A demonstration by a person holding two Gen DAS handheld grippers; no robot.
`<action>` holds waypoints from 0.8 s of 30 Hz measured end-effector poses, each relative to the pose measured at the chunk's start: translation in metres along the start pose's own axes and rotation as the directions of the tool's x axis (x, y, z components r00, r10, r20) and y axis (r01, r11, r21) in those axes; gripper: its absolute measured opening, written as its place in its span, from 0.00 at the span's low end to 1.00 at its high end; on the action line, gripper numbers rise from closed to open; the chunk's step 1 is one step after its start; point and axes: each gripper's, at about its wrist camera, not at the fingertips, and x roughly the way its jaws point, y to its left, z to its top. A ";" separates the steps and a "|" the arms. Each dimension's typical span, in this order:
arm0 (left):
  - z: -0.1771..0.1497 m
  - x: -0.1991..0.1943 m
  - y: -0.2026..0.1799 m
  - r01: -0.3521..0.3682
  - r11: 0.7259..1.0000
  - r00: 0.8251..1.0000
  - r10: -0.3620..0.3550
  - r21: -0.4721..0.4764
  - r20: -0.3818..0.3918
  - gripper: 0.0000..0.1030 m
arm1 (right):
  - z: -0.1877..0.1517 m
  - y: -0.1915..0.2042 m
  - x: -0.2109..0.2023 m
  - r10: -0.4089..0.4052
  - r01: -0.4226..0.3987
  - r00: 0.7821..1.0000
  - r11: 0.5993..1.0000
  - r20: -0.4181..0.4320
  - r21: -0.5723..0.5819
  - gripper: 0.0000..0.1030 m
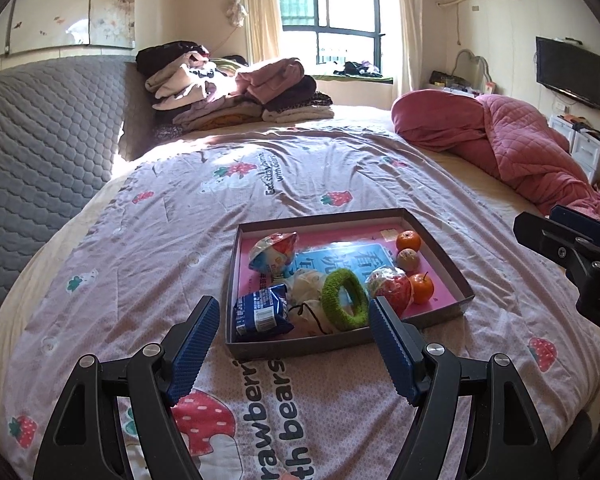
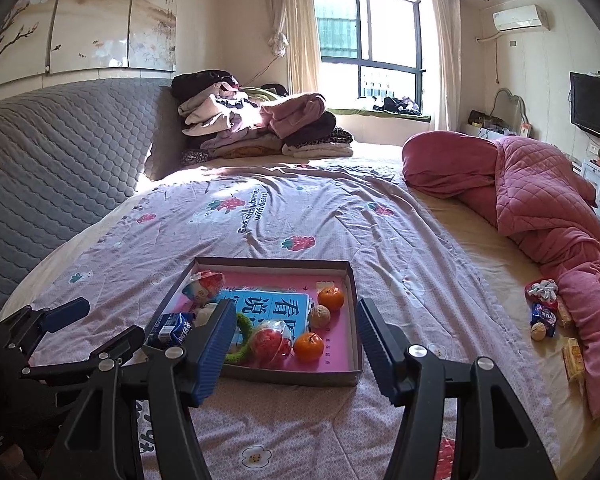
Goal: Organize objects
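Observation:
A shallow brown box [image 1: 440, 252] [image 2: 354, 280] with a pink floor lies on the bed. It holds two oranges [image 1: 421, 287] [image 2: 309, 347], a walnut [image 1: 407, 259] [image 2: 319, 316], a green knitted ring [image 1: 342, 298], a blue snack packet [image 1: 262, 314] [image 2: 172, 326], a red-filled clear ball [image 1: 392, 286] [image 2: 269, 342], a round packet [image 1: 274, 254] [image 2: 204, 285] and a white puff [image 1: 306, 286]. My left gripper [image 1: 294, 354] is open and empty just before the box's near edge. My right gripper [image 2: 296, 354] is open and empty above the box's near right part.
More small items lie at the right by the pink quilt [image 2: 548, 208]: a snack packet [image 2: 544, 316], a walnut [image 2: 538, 332], a yellow packet [image 2: 572, 354]. Folded clothes [image 1: 236, 88] are piled at the far end. A grey headboard [image 1: 40, 140] runs along the left.

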 end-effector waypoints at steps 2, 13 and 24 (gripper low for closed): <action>-0.005 0.001 -0.001 0.000 1.000 1.000 0.000 0.002 -0.008 0.75 | -0.006 0.001 0.001 0.002 -0.002 1.000 1.000 -0.005 -0.001 0.60; -0.028 0.012 0.006 -0.030 0.999 0.999 0.030 -0.010 -0.044 0.75 | -0.034 0.001 0.009 0.011 -0.011 0.999 1.000 -0.034 -0.006 0.60; -0.049 0.032 0.011 -0.055 0.998 0.995 0.053 -0.027 -0.079 0.75 | -0.060 0.002 0.024 0.012 -0.013 0.997 1.000 -0.077 -0.011 0.60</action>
